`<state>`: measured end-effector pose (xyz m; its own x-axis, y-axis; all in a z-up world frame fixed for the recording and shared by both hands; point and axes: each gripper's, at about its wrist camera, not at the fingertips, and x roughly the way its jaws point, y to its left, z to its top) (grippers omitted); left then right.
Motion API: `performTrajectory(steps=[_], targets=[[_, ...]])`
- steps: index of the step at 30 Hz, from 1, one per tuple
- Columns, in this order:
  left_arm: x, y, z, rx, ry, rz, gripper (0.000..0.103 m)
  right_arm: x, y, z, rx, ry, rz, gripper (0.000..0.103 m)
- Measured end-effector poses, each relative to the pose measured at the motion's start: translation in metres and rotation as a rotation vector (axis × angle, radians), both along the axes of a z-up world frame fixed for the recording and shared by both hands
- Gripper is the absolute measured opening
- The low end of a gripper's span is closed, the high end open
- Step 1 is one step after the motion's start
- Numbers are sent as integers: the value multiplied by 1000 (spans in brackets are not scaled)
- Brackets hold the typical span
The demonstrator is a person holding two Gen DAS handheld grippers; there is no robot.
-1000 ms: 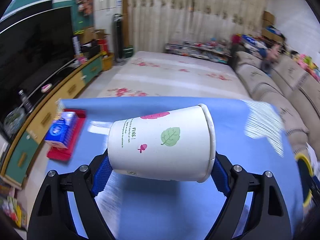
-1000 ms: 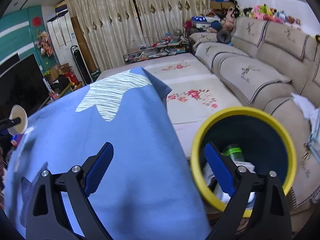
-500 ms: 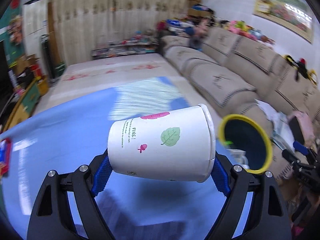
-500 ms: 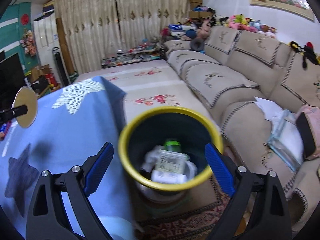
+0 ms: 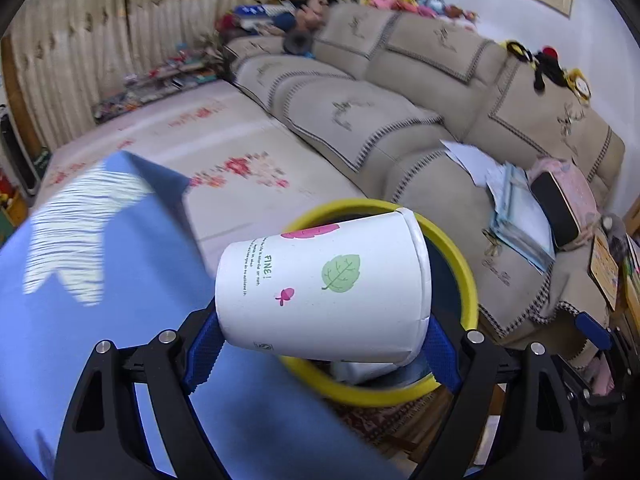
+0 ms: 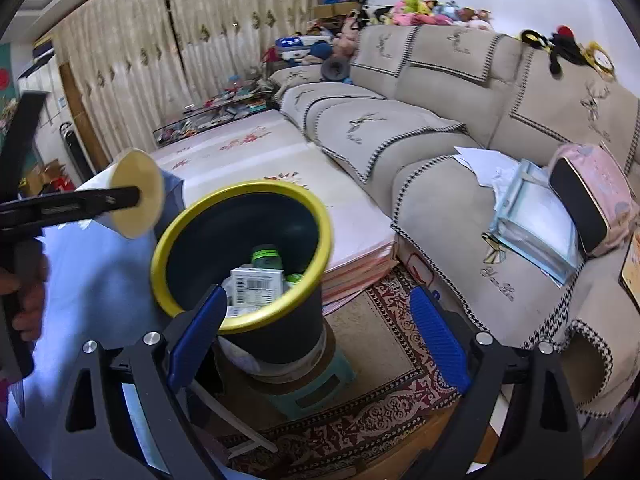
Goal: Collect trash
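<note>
My left gripper [image 5: 320,340] is shut on a white paper cup [image 5: 324,292] with a green leaf print, held sideways over the near rim of a dark bin with a yellow rim [image 5: 464,264]. In the right wrist view the bin [image 6: 240,256] stands on a small stool beside the blue table and holds a green-capped bottle [image 6: 265,257] and a white box [image 6: 256,288]. The cup's open mouth [image 6: 138,198] shows at left, just left of the bin. My right gripper [image 6: 316,336] is open and empty, just right of the bin.
A blue tablecloth [image 5: 100,280] covers the table at left. A beige sofa [image 6: 460,152] with papers and a pink bag [image 6: 596,196] runs along the right. A patterned rug [image 6: 380,400] lies under the bin's stool [image 6: 316,392].
My left gripper has carried the cup rightward from over the table to above the bin. My right gripper has swung right, so the bin now sits at its left finger.
</note>
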<state>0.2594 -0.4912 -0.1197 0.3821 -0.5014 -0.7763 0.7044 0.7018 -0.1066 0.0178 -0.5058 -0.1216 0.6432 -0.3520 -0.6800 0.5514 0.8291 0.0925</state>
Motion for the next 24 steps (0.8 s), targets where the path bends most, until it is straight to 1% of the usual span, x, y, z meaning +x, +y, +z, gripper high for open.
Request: performTrajectory(steps=[3,7,9,10,11,12,14,16,18,21,24], targets=[[4,-37,-16,30,20,-18,83,-7,-10,-2,14,-7,-24,88],[6,-63,-32,60,18,-30,83,-14,-20,-7,32,-7,-46,88],[7,-68,-39,75,19,-32,84,-15,-24,-8,36,-5,-50,88],[10,-71,-42,80,31,-39,85,-15,-25,-9,37,-5,-52,88],[10,-67,-46,83,40,-45,93,-15,-25,-8,39,-6,-52,88],[11,-70,-48,85,46,-44,95,-15,-24,-8,39,-8,-51,88],[13,-70,-51,88,40,-36,95,-14,-23,-7,37,-10,-47,88],[13,-63,-51,86,46,-29,95,-14,-19,-3,30,-16,-41,88],[10,-47,-43,67,45,-20,95,-14,-14,1,24,-19,-31,88],[-3,1,-21,28,4,8,95,-14,-7,5,20,-22,-6,88],[-19,59,4,8,-43,72,97,-10,6,10,13,-25,31,88]])
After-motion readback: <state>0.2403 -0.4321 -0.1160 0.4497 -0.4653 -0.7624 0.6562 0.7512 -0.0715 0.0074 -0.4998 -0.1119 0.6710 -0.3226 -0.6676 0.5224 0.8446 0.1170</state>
